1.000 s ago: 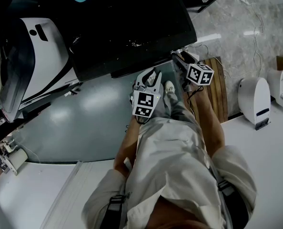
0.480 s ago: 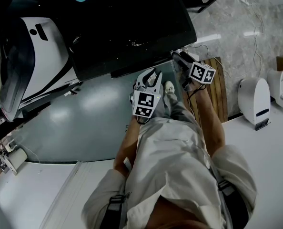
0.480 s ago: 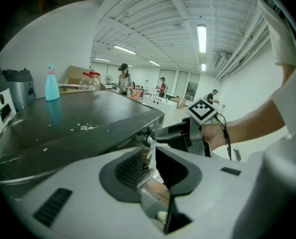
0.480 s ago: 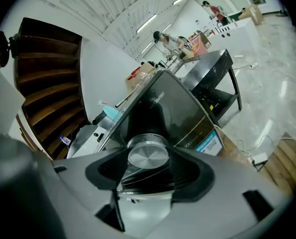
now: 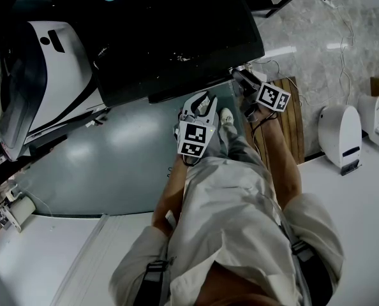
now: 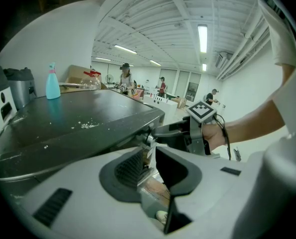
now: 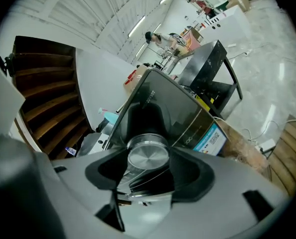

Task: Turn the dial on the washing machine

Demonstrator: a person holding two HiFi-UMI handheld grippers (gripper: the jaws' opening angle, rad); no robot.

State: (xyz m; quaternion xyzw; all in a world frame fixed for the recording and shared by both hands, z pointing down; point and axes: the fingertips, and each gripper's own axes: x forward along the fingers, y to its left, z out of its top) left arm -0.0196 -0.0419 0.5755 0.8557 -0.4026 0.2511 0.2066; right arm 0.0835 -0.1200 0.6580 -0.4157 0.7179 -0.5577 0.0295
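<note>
The washing machine (image 5: 177,30) has a dark flat top, and in the head view its front edge hides the dial. In the right gripper view the round silver dial (image 7: 148,157) sits on the black front panel (image 7: 158,103). My right gripper (image 7: 147,164) is shut on the dial, one dark pad on each side. From the head view the right gripper (image 5: 242,78) reaches under the machine's right front corner. My left gripper (image 5: 200,102) hangs beside it over the grey floor. Its jaws (image 6: 150,159) stand a narrow gap apart with nothing between them.
A white appliance (image 5: 55,75) stands left of the machine. A wooden pallet (image 5: 293,120) and cables lie on the floor at right, beside a white device (image 5: 341,132). A blue spray bottle (image 6: 52,83) stands on the machine's top. A white table (image 5: 362,209) runs along the near side.
The right gripper's marker cube has shifted slightly right and rolled while staying at the dial. The left gripper has not moved.
</note>
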